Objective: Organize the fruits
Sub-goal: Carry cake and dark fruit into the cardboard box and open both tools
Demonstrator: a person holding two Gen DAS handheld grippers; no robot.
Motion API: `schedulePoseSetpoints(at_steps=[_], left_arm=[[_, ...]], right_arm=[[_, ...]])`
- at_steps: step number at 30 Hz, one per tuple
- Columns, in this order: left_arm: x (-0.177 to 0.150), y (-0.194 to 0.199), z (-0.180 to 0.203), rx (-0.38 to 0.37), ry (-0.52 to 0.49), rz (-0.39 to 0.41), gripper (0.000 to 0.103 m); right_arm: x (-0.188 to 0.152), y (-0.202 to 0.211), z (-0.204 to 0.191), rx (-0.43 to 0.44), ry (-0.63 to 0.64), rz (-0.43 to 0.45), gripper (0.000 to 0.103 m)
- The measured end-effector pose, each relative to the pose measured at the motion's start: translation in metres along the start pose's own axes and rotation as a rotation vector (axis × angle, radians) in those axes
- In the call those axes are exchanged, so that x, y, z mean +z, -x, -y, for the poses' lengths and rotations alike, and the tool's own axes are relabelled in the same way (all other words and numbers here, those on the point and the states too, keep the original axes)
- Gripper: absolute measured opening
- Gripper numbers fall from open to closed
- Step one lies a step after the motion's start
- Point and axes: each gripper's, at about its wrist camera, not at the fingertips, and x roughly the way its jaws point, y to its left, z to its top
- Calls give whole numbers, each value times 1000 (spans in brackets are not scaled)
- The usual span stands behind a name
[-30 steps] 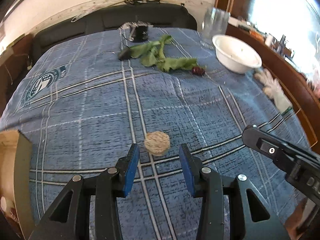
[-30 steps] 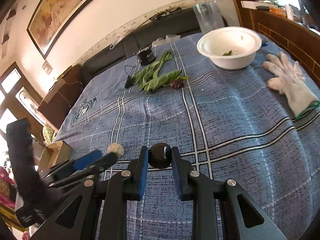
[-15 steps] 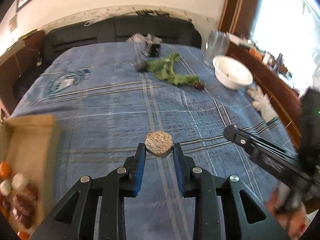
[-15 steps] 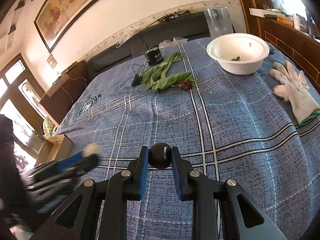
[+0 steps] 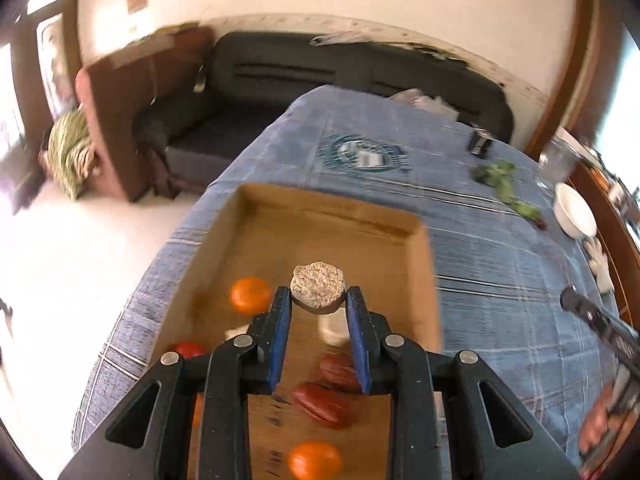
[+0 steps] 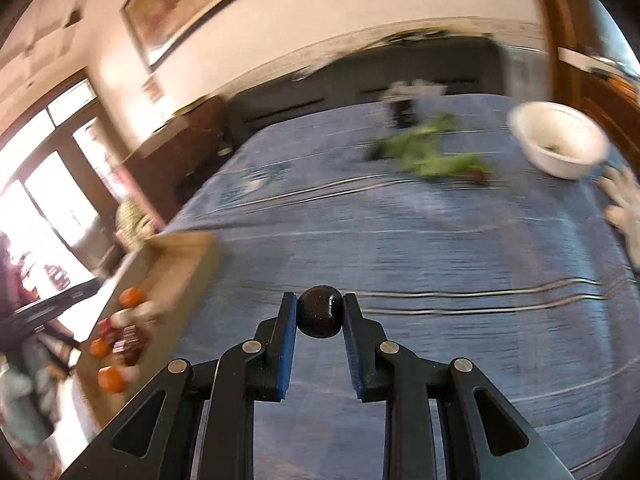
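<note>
My left gripper point(image 5: 318, 300) is shut on a rough tan round fruit point(image 5: 317, 292) and holds it above the open cardboard box point(image 5: 320, 216). The box holds oranges point(image 5: 250, 294), a red fruit point(image 5: 189, 349) and dark red fruits point(image 5: 324, 400). My right gripper point(image 6: 320, 312) is shut on a dark round fruit point(image 6: 320, 316) and holds it above the blue plaid cloth point(image 6: 440, 248). In the right wrist view the box point(image 6: 176, 272) lies at the left with its fruits point(image 6: 120, 340). The right wrist view is blurred by motion.
Green leaves point(image 6: 432, 156) and a small dark red fruit point(image 6: 480, 178) lie far on the cloth. A white bowl point(image 6: 560, 146) and a white glove point(image 6: 624, 208) sit at the right. A black sofa point(image 5: 352, 76) stands behind. The table's left edge drops to the floor point(image 5: 80, 248).
My left gripper closed on the tan fruit, lifted it and swung left over the box. My right gripper, still holding the dark fruit, has turned left toward the box.
</note>
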Motion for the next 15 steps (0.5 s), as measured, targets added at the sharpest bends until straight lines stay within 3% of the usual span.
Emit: schedulePoseSetpoints(at_steps=[5, 10, 15], left_arm=[[15, -35, -22, -4, 59, -53, 27], [29, -72, -33, 9, 77, -122, 27], [34, -103, -41, 11, 98, -191, 27]], right_arm=[[11, -44, -76, 92, 82, -93, 25], [14, -102, -135, 76, 199, -176, 26], [17, -151, -158, 41, 243, -233, 26]])
